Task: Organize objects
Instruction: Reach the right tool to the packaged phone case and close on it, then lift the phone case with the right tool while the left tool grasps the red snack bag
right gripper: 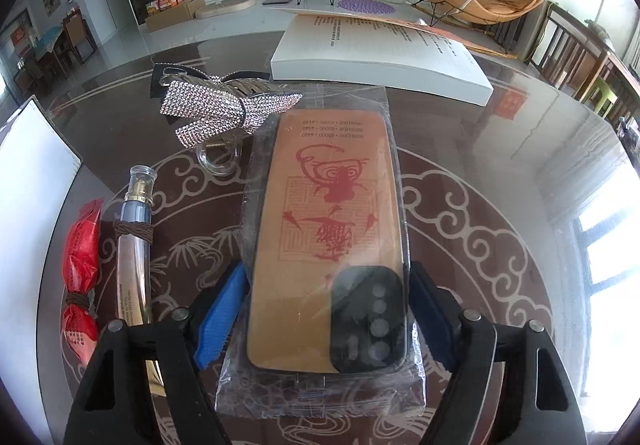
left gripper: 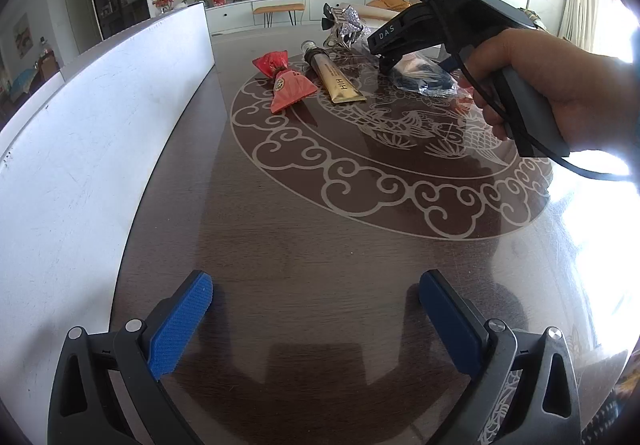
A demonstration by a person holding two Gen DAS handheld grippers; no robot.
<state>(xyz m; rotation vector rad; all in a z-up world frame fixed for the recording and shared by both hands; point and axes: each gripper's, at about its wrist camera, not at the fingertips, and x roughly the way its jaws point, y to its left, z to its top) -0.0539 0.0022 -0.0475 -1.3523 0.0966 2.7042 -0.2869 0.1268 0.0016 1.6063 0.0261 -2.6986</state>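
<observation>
My right gripper (right gripper: 326,309) is shut on a tan phone case (right gripper: 328,229) with a red print, wrapped in a clear plastic bag; its blue pads (right gripper: 218,321) press the case's two long sides. In the left wrist view the right gripper (left gripper: 404,57) is over the bagged case (left gripper: 424,79). A gold tube (left gripper: 340,81), a red wrapped packet (left gripper: 286,85) and a rhinestone bow clip (left gripper: 346,25) lie on the dark patterned table (left gripper: 320,245). They also show in the right wrist view: tube (right gripper: 134,245), packet (right gripper: 80,277), bow (right gripper: 224,109). My left gripper (left gripper: 316,309) is open and empty.
A large white box (left gripper: 80,149) stands along the table's left side. A white box with printed text (right gripper: 380,53) lies at the table's far side. A living room with a TV unit and chairs lies beyond the table.
</observation>
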